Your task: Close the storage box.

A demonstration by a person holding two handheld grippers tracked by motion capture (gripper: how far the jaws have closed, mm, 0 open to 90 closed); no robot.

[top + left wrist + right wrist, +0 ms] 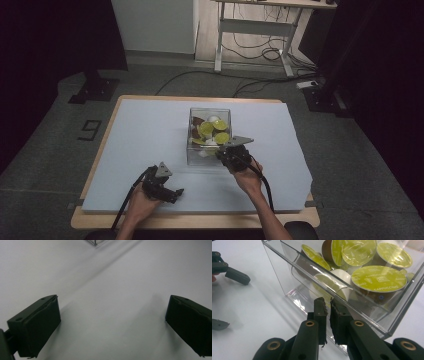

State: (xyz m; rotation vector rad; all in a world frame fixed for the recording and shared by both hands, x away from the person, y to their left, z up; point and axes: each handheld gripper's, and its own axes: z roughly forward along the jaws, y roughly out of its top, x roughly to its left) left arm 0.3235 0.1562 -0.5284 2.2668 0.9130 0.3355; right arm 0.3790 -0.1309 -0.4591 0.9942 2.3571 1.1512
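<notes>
A clear plastic box [192, 150] stands on the pale sheet [140, 135] at mid-table, holding several coffee capsules [214, 129] with yellow-green foil lids. In the right gripper view the capsules [378, 278] lie piled behind the box's near wall [287, 277]. My right gripper [328, 305] is shut, its tips right at the lower front of the box; nothing shows between them. It sits at the box's front right corner [226, 151]. My left gripper [176, 193] rests low near the table's front edge, open with nothing between its jaws [112, 325].
The wooden table edge [195, 220] runs along the front. A corner of the box [95, 242] peeks in at the top of the left gripper view. Beyond the table are a desk frame [250, 30], floor cables and dark stands.
</notes>
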